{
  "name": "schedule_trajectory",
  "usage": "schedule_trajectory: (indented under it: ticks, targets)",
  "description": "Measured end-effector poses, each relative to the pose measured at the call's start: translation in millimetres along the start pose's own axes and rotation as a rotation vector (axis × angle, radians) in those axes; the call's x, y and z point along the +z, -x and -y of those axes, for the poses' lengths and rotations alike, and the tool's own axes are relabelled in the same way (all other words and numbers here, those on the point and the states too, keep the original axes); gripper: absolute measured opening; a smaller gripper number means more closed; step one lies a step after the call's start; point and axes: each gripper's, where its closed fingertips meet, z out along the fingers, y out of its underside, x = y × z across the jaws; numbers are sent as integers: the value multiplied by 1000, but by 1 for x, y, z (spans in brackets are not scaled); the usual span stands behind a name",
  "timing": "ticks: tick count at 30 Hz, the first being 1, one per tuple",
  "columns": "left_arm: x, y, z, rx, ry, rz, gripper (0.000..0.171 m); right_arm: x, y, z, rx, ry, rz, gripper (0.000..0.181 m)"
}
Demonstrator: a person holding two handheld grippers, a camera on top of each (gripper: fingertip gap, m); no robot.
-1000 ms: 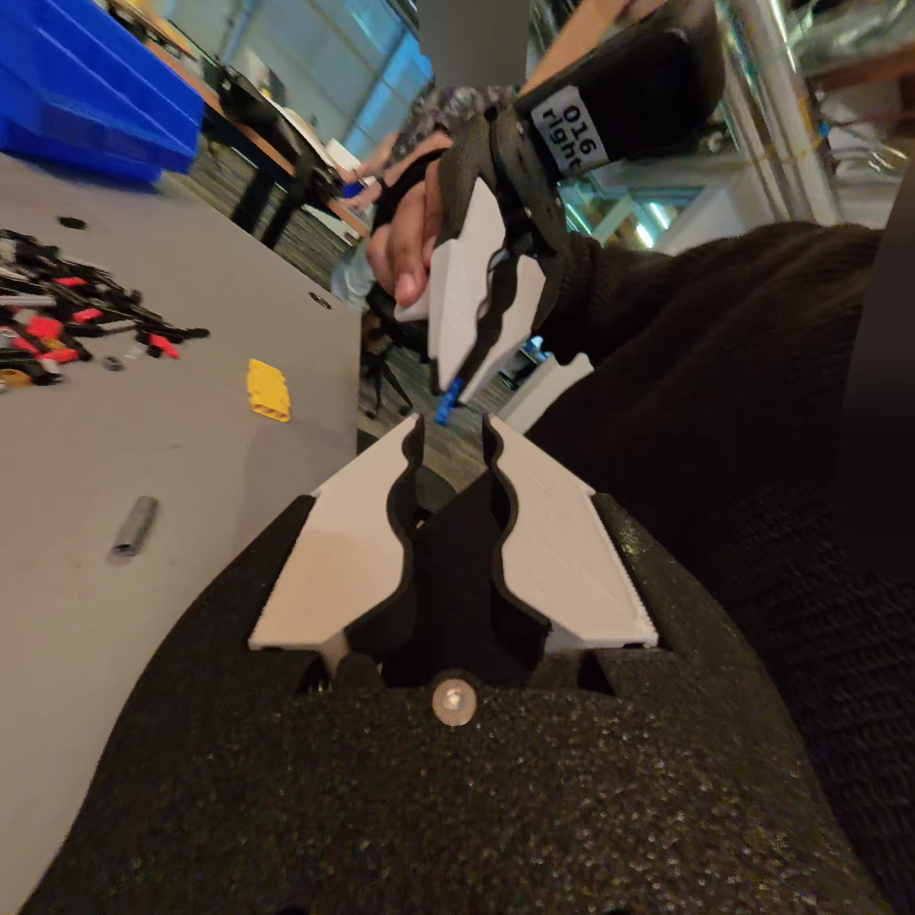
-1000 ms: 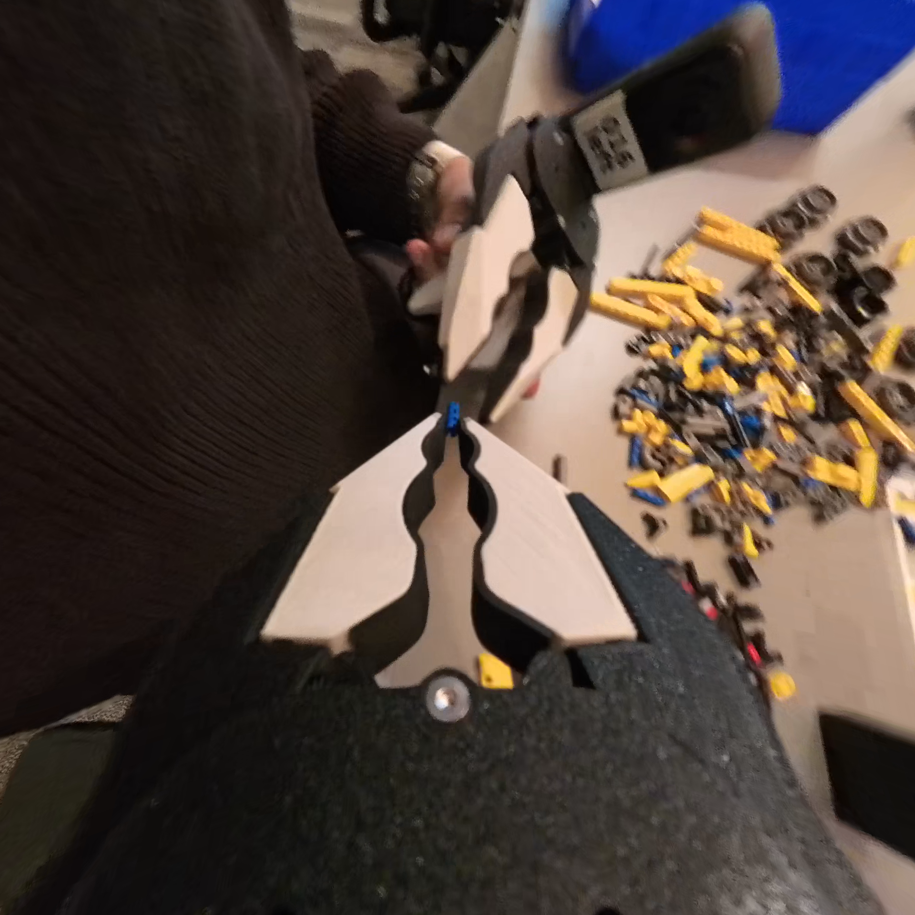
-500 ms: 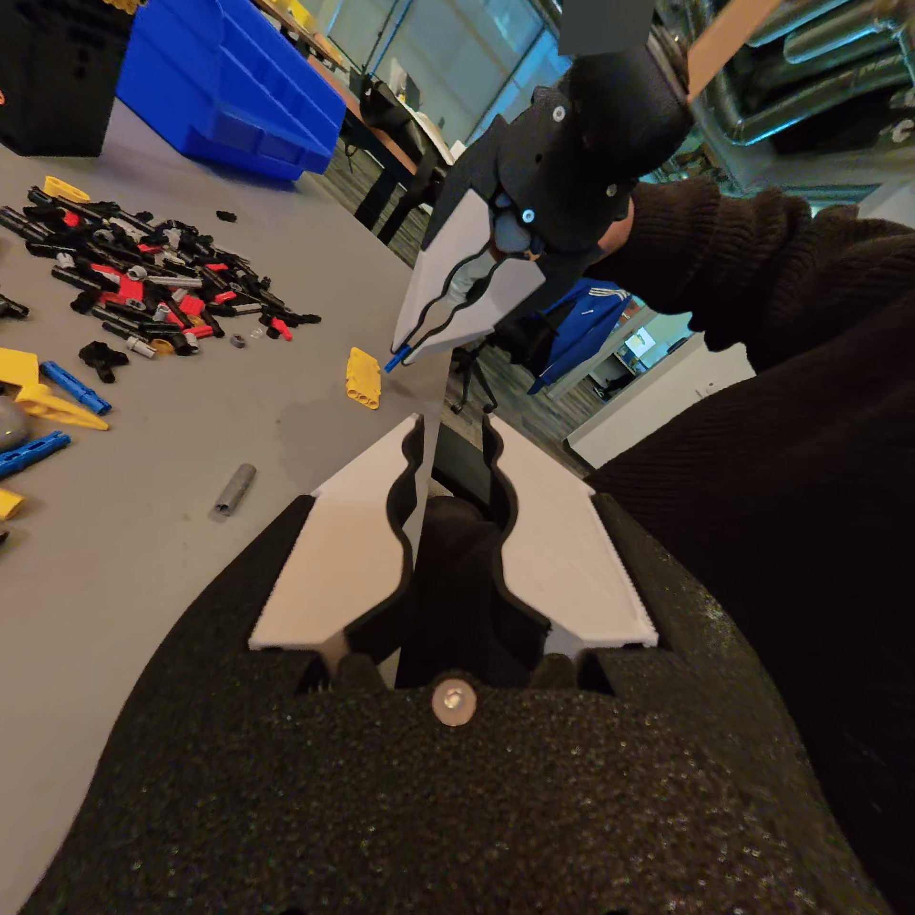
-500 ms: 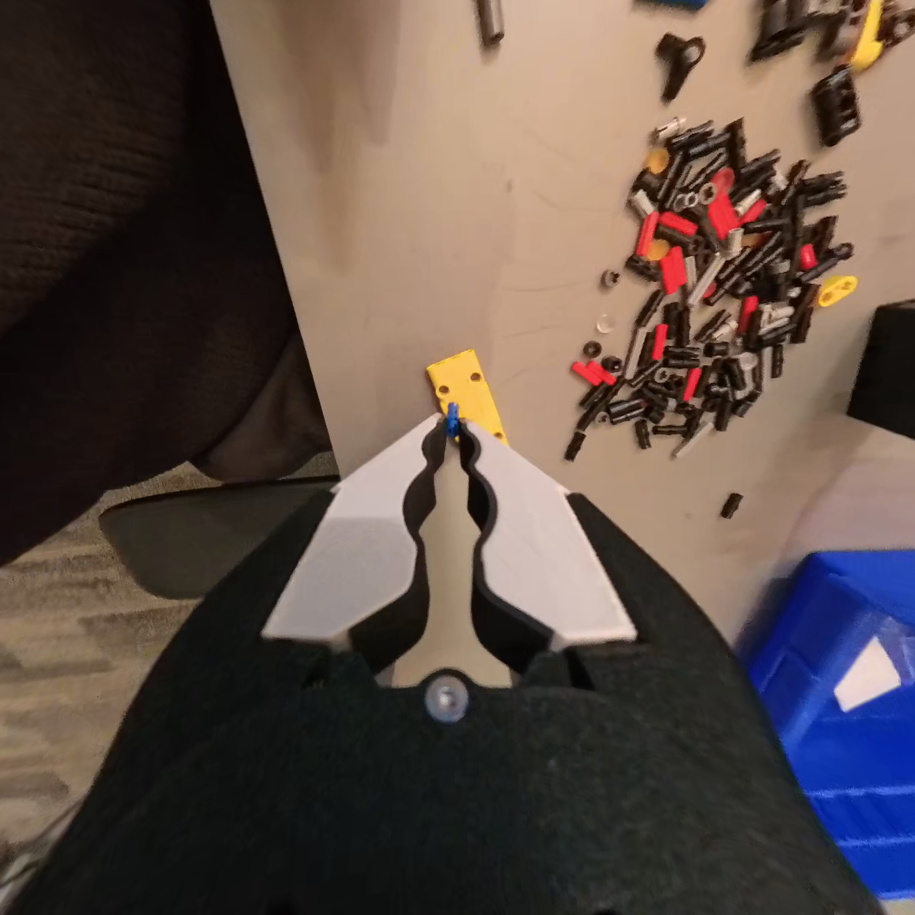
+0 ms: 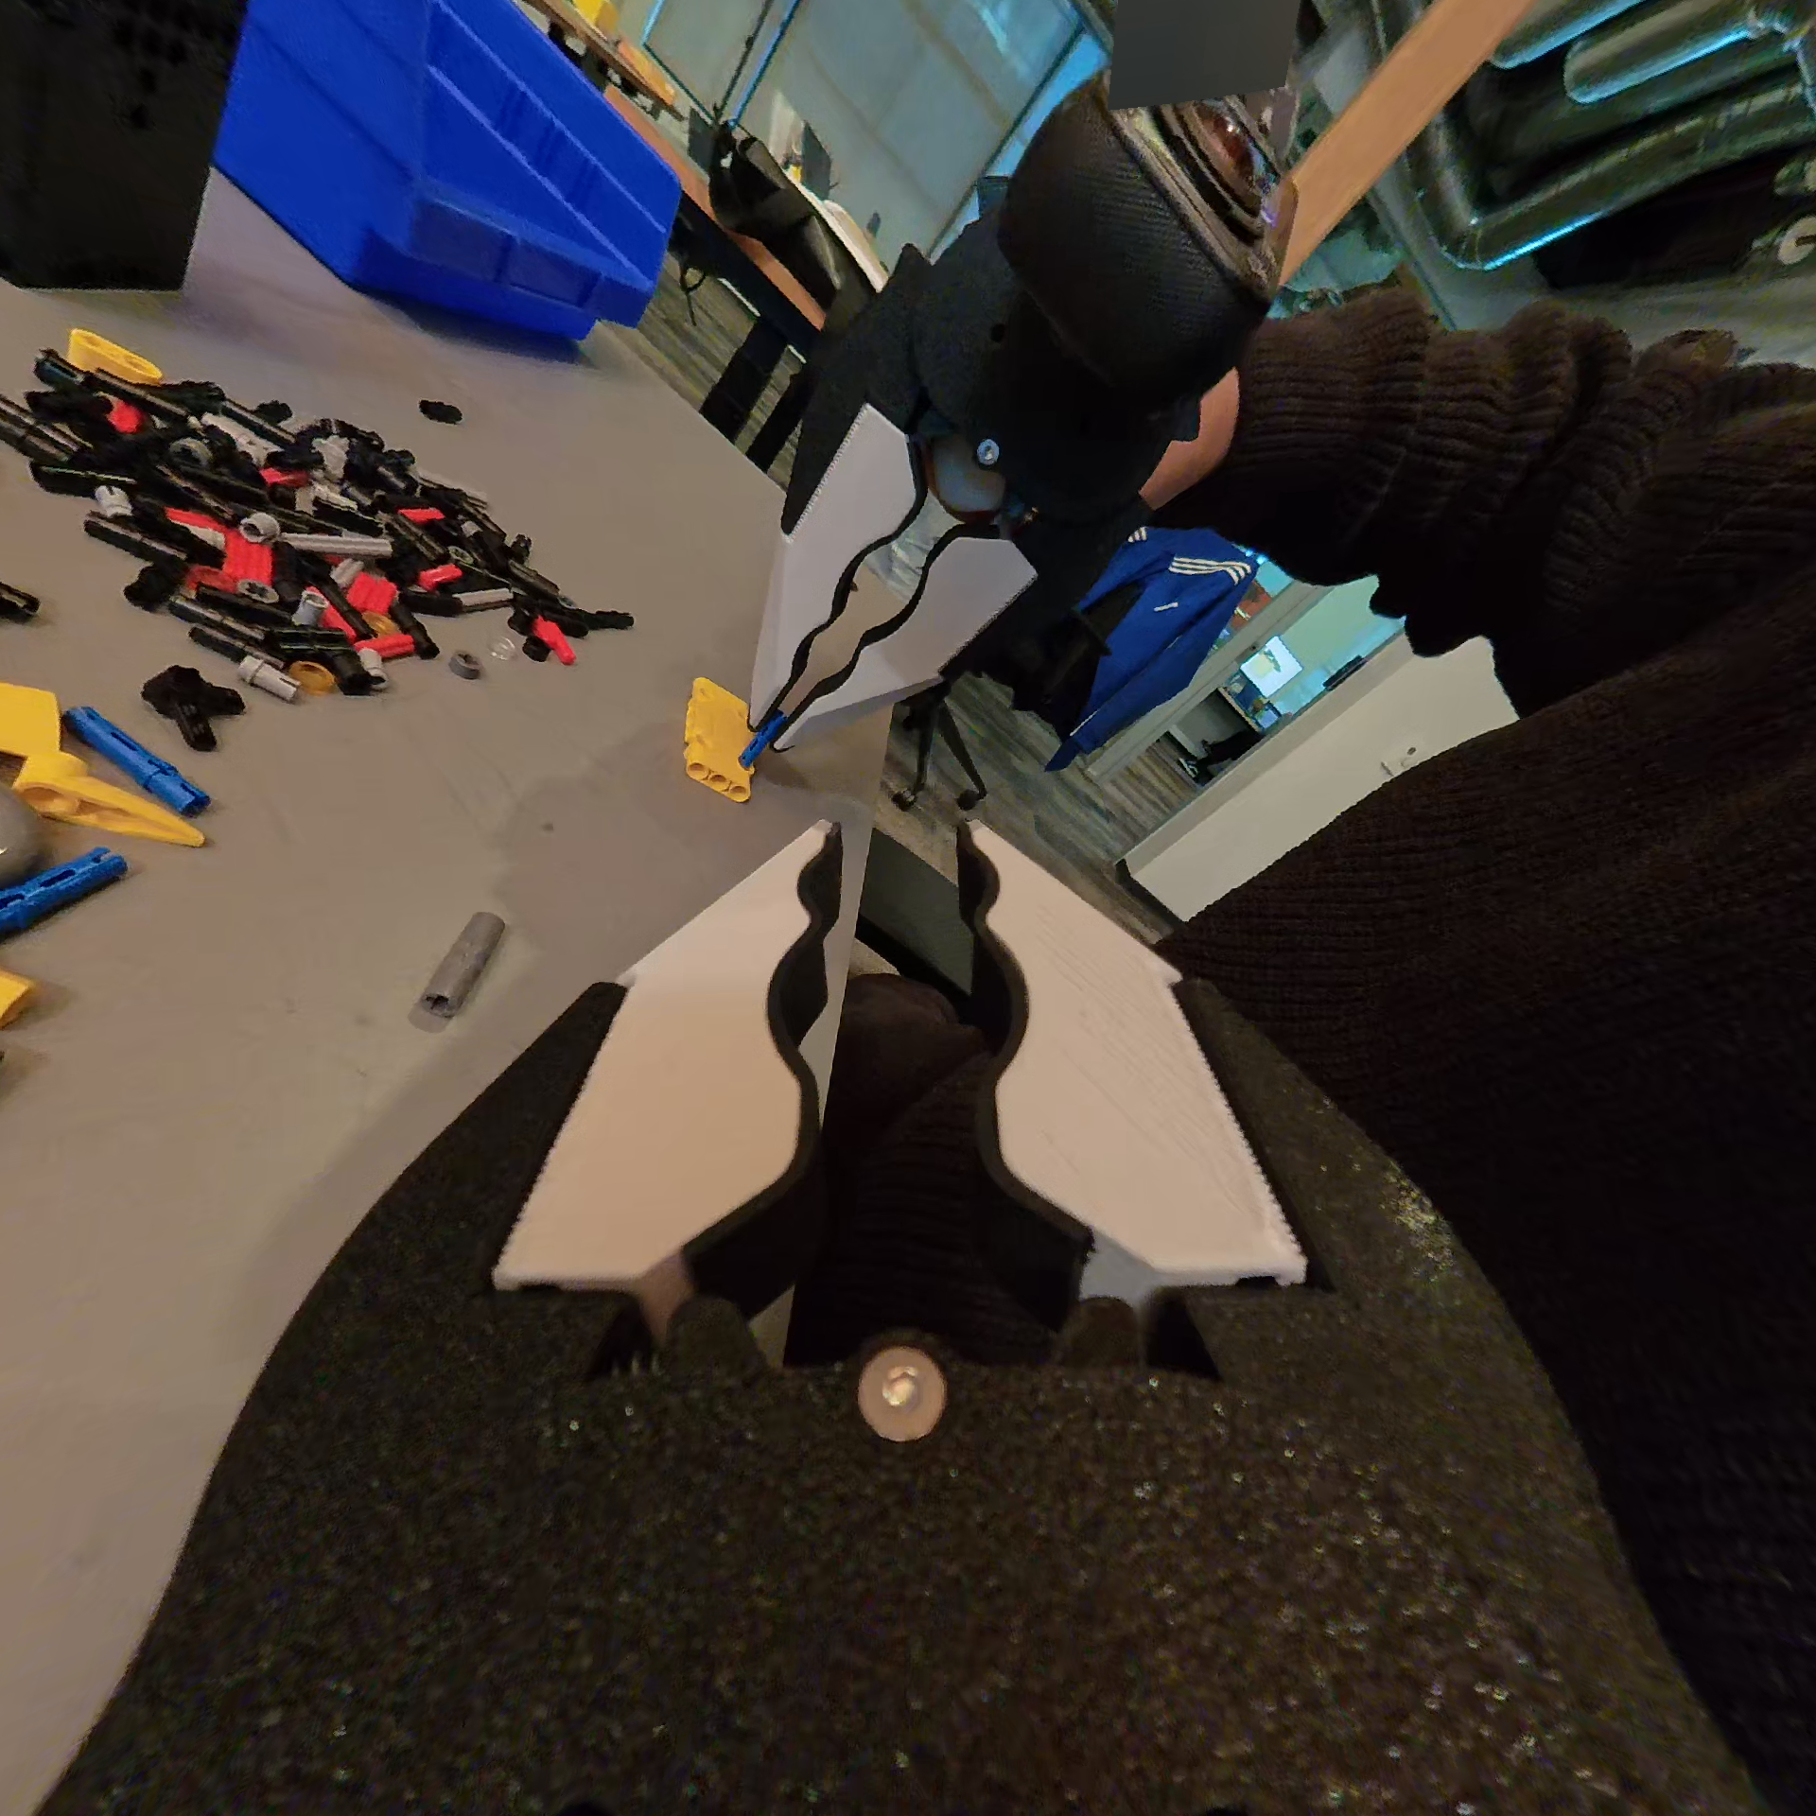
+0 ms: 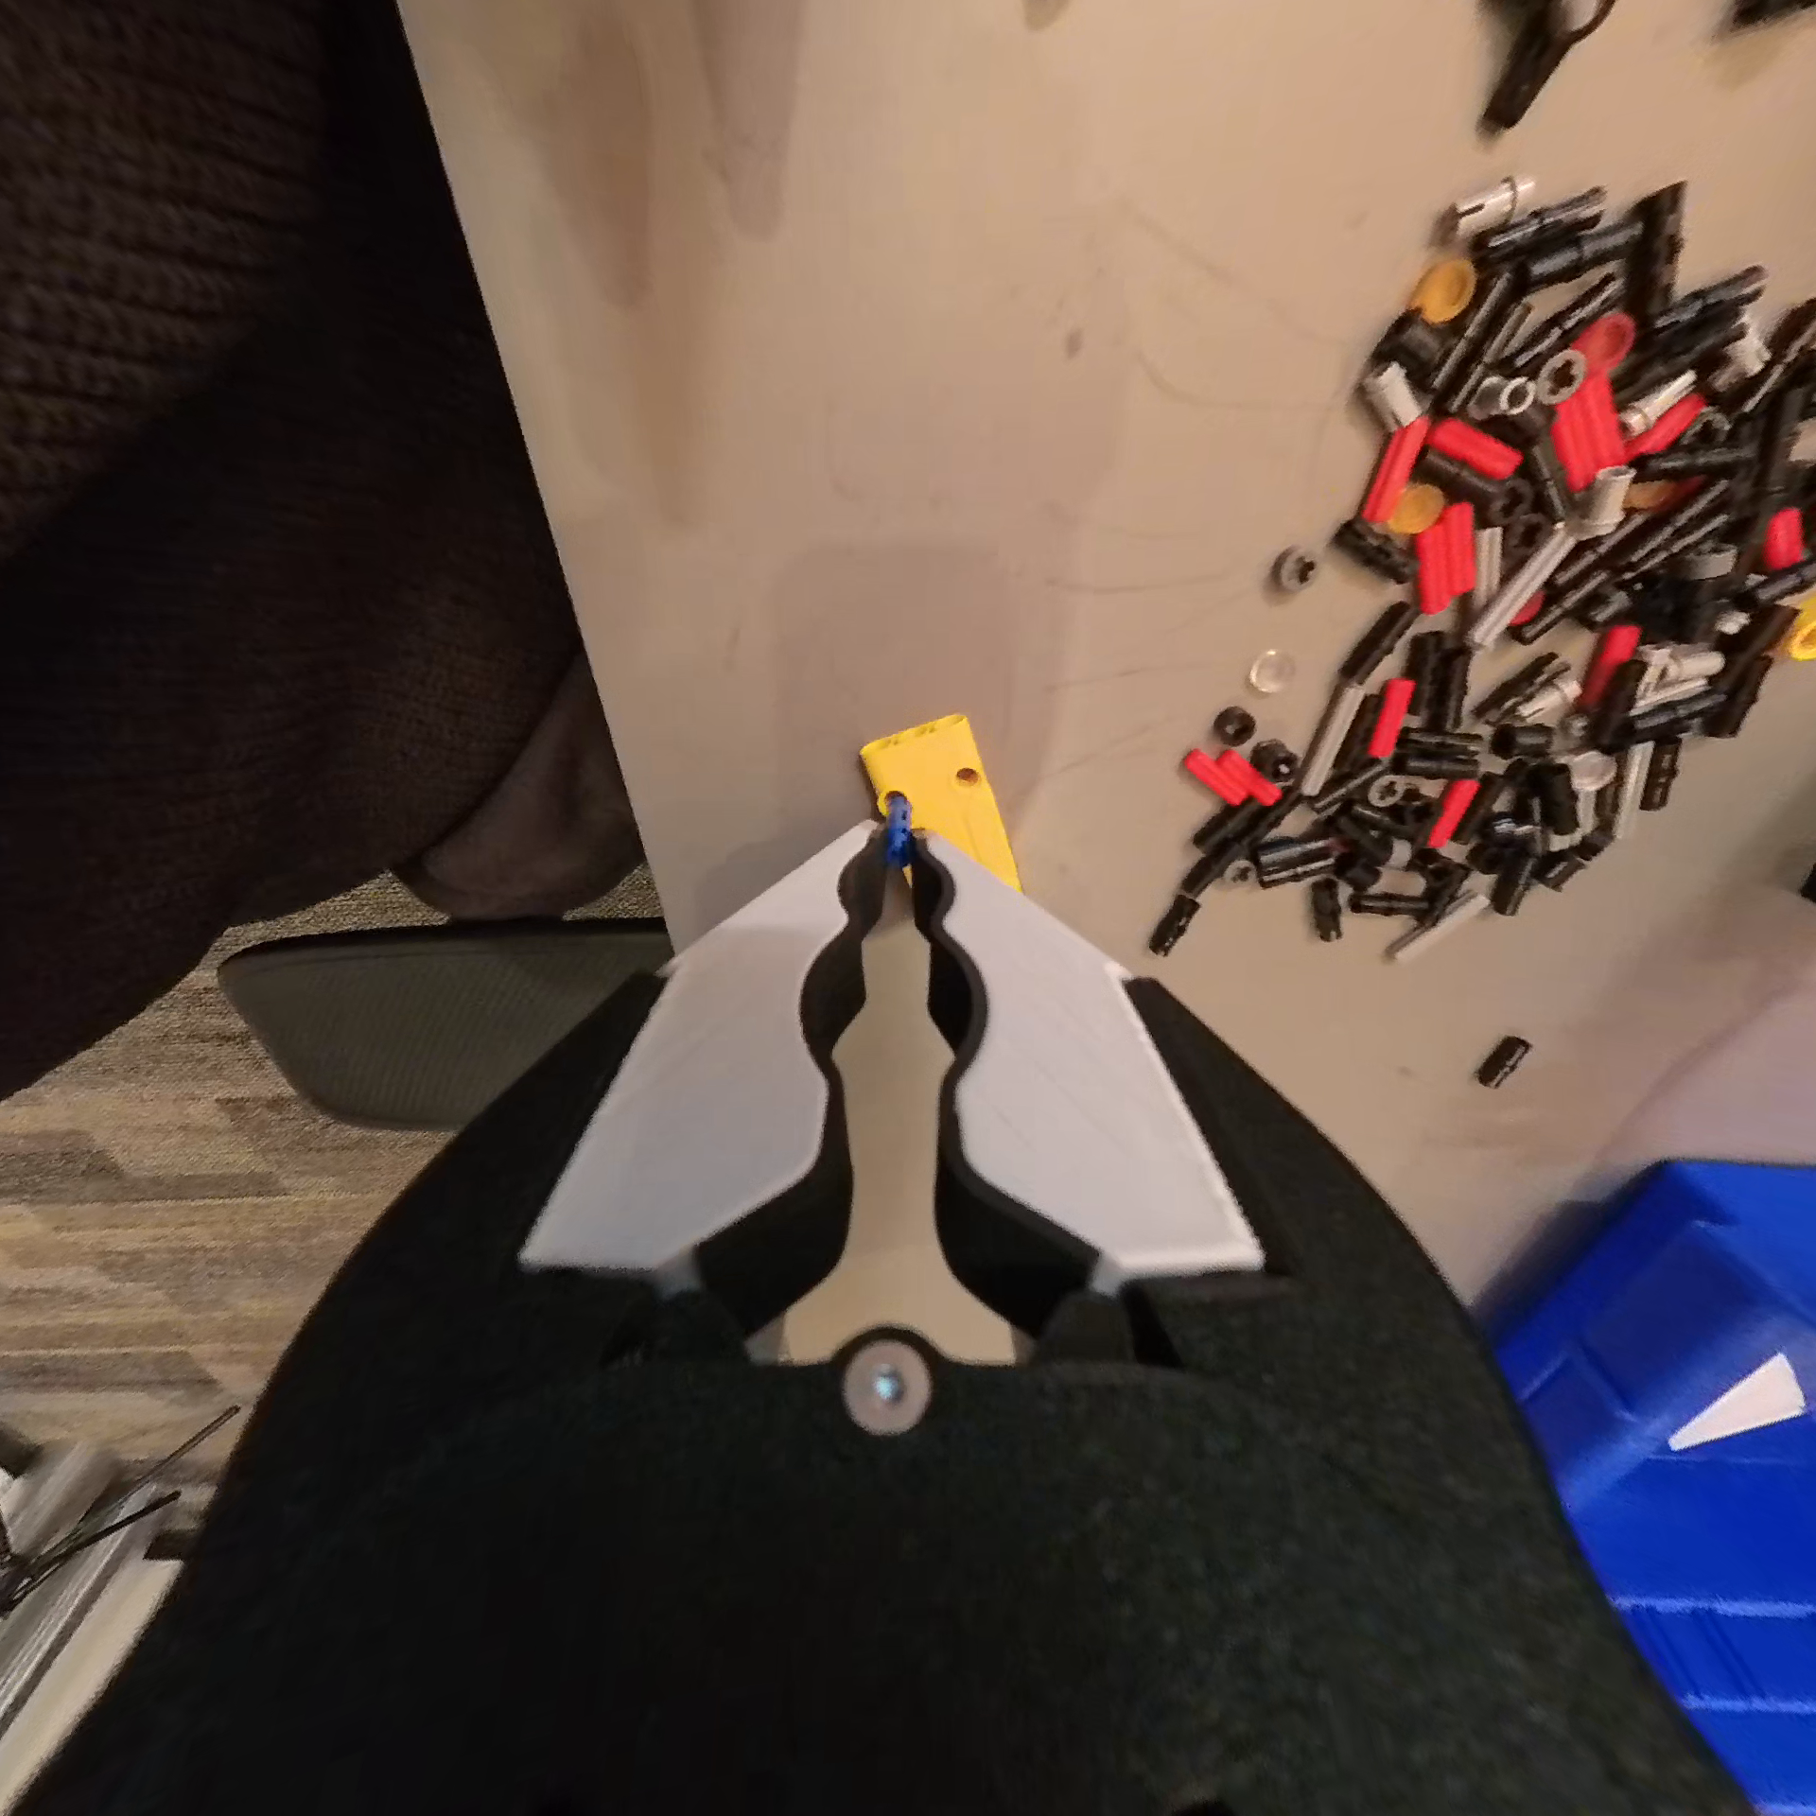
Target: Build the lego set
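My right gripper [image 6: 897,847] is shut on a small blue pin [image 6: 896,837]. The pin's tip meets a hole at the near end of a flat yellow panel piece [image 6: 941,781] lying near the table's edge. In the left wrist view the right gripper [image 5: 771,732] points down with the blue pin [image 5: 762,740] touching the yellow panel [image 5: 715,739]. My left gripper [image 5: 899,835] is open and empty, held at the table's edge a little short of the yellow panel.
A heap of black, red and grey pins [image 5: 295,550] lies on the grey table [image 5: 295,983]; it also shows in the right wrist view [image 6: 1572,590]. A grey tube [image 5: 462,963], blue and yellow parts [image 5: 98,776], and blue bins [image 5: 442,167] [image 6: 1671,1425] are nearby. Spacing between my two grippers at the tips: around 12 cm.
The right gripper swung from mid-air in front of the person down to the table, bringing the blue pin onto the yellow panel. The left gripper stays open.
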Motion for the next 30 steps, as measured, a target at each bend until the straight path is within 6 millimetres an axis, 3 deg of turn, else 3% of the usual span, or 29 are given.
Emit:
schedule_trajectory:
  ticks: [15,30]
  targets:
    - [2,-2,-5,31,27,6,23,1,2,1,-16,24,-16,4]
    - [2,-2,-6,32,32,2,23,1,-2,-3,226,-33,96,4]
